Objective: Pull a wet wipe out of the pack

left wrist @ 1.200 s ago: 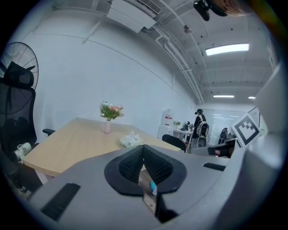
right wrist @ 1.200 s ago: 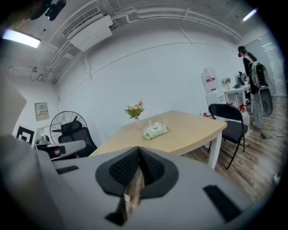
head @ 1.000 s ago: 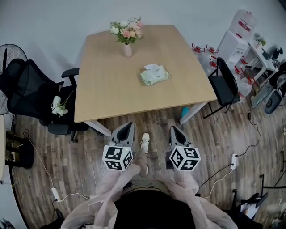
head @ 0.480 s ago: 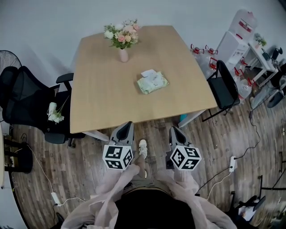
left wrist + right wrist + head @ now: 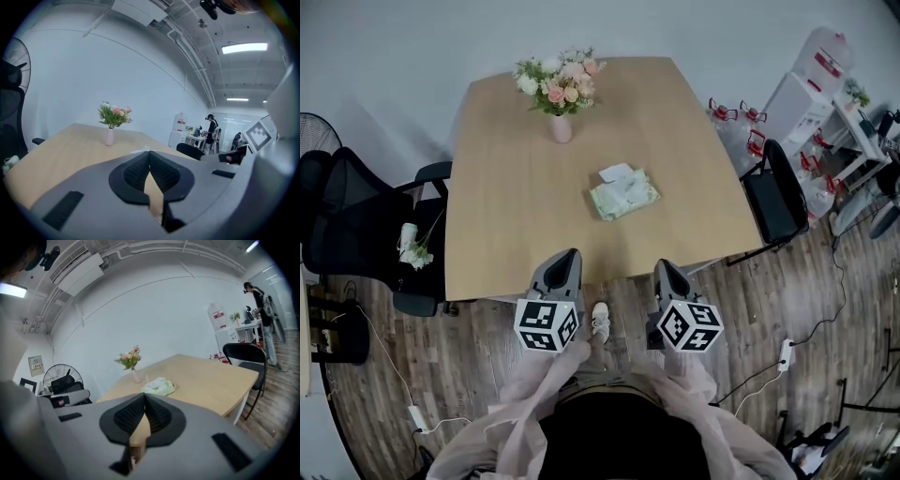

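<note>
A light wooden table (image 5: 506,225) takes up the middle of the room. Near the table's far edge a pink vase (image 5: 562,128) holds pink and white flowers (image 5: 558,80). Left of the table stands a black office chair (image 5: 352,220) with a small white bundle of flowers (image 5: 412,246) on its seat, and a fan (image 5: 317,131) stands beyond it. Right of the table are a black side chair (image 5: 776,192) and white shelving (image 5: 811,84). The wet wipe pack (image 5: 625,195), pale green, lies flat just right of the table's middle. A white piece (image 5: 616,172) shows at its far end; whether it is a wipe or the flap cannot be told. The left gripper (image 5: 571,253) and right gripper (image 5: 660,265) hang side by side at the table's near edge, pointing across it. The pack is well apart from both, ahead and between their lines, with bare wood in front of them. Each gripper's jaws are pressed together tip to tip, holding nothing.
</note>
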